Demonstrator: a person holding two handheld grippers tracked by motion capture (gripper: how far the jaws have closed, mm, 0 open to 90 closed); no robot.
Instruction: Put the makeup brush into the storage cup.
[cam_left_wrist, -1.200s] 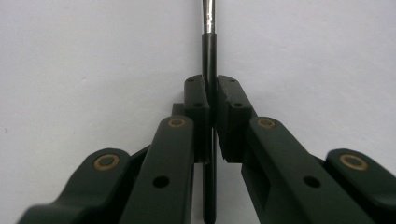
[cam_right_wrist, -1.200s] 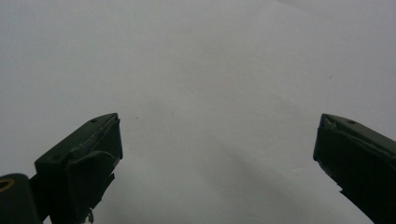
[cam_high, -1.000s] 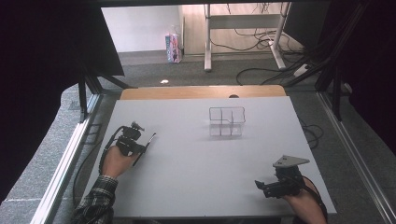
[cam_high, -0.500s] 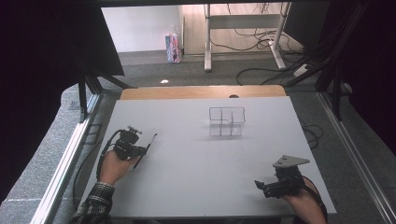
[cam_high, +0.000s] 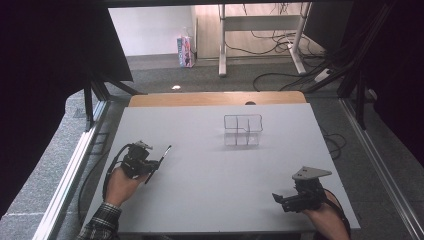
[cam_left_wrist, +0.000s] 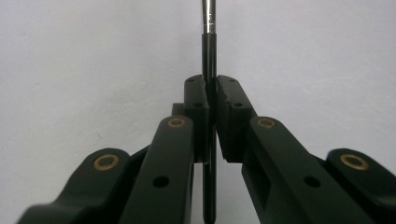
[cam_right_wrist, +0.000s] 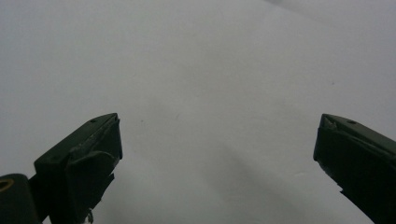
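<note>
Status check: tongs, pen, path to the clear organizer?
Left tongs shut on pen. Right tongs open, empty. Clear organizer upright mid-table. Bare table between pen and organizer.

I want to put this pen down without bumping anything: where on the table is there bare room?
The widest bare patch lies mid-table, between the left gripper shut on the pen, the clear organizer farther back and the open right gripper at the near right. The back left of the table is bare too. Only the spot around the organizer is tight.

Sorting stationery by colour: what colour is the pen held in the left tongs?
The pen is black with a silver section further up, clearest in the left gripper view.
</note>
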